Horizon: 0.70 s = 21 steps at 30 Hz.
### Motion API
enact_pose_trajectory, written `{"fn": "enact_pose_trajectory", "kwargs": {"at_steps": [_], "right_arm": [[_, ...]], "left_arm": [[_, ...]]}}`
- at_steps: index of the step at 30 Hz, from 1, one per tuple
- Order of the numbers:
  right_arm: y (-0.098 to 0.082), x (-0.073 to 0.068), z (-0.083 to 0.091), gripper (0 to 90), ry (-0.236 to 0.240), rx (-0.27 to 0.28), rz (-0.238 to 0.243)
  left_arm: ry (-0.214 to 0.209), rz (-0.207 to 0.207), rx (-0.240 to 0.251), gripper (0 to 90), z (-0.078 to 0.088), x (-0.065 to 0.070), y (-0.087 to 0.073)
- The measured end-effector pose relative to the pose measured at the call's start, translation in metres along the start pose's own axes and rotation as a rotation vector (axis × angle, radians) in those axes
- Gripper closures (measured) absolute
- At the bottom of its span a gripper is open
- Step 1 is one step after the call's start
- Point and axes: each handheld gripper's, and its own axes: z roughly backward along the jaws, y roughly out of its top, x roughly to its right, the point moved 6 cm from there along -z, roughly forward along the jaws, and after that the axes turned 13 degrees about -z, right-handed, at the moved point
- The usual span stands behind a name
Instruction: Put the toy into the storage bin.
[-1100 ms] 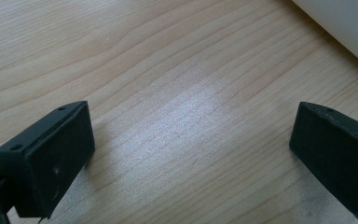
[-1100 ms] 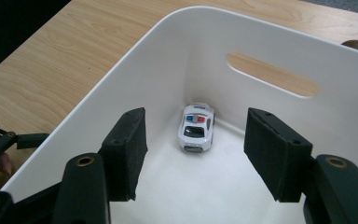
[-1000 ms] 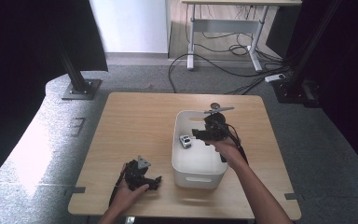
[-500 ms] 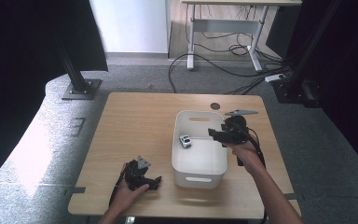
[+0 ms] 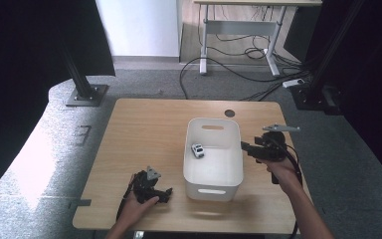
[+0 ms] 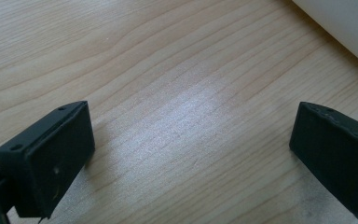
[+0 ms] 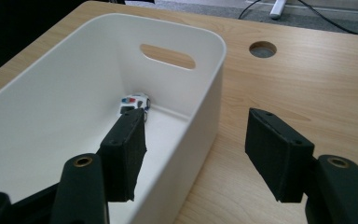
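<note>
Small white toy police car (image 5: 197, 150) lies on the floor of the white rectangular plastic bin (image 5: 213, 182) at the middle of the light wooden table (image 5: 149, 129), toward the bin's left wall. The right gripper (image 5: 245, 147) hangs just outside the bin's right rim, jaws apart and empty. The left gripper (image 5: 166, 191) rests near the table's near edge, left of the bin, jaws wide apart over bare wood.

text: none readable | labels: none | numbers: none
</note>
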Motion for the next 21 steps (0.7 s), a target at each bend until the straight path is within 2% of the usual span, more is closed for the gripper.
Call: {"fn": "enact_pose_trajectory", "kwargs": {"at_steps": [16,21], "right_arm": [[-0.028,0.033,0.002,37.4,0.003,0.034,-0.062],[-0.038,0.044,-0.001,37.2,-0.007,0.028,-0.083]], "left_arm": [[0.001,0.0,0.0,0.0,0.0,0.0,0.0],[0.001,0.0,0.0,0.0,0.0,0.0,0.0]]}}
